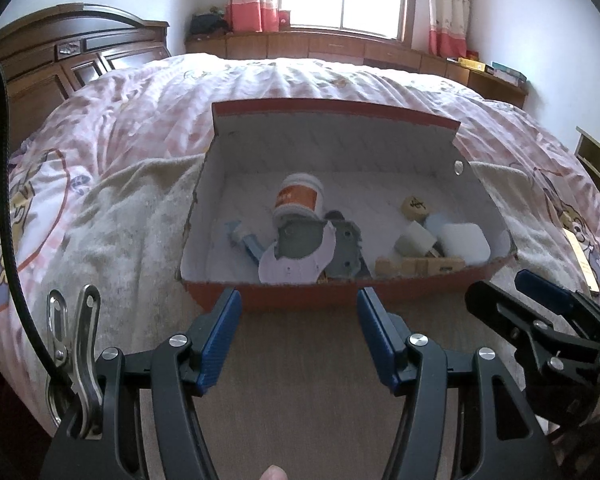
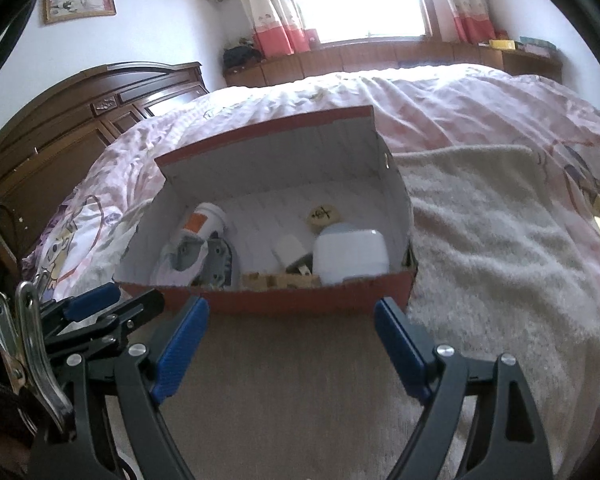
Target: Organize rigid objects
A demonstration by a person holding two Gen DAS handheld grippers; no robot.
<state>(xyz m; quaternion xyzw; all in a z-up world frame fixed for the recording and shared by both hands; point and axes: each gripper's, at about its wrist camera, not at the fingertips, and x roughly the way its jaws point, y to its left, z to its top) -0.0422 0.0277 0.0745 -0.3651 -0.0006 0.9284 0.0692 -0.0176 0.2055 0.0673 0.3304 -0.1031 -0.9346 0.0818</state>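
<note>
Both grippers — left (image 1: 298, 308) and right (image 2: 292, 320) — are held wide open and empty just short of the box (image 1: 332, 300) on the bed. The bottle (image 1: 298, 198), blocks (image 1: 418, 266) and white case (image 1: 462, 242) already lie inside. Sorting is judged nearly done — next, any stray item must be found, or the lid (image 1: 336, 118) shut.
</note>
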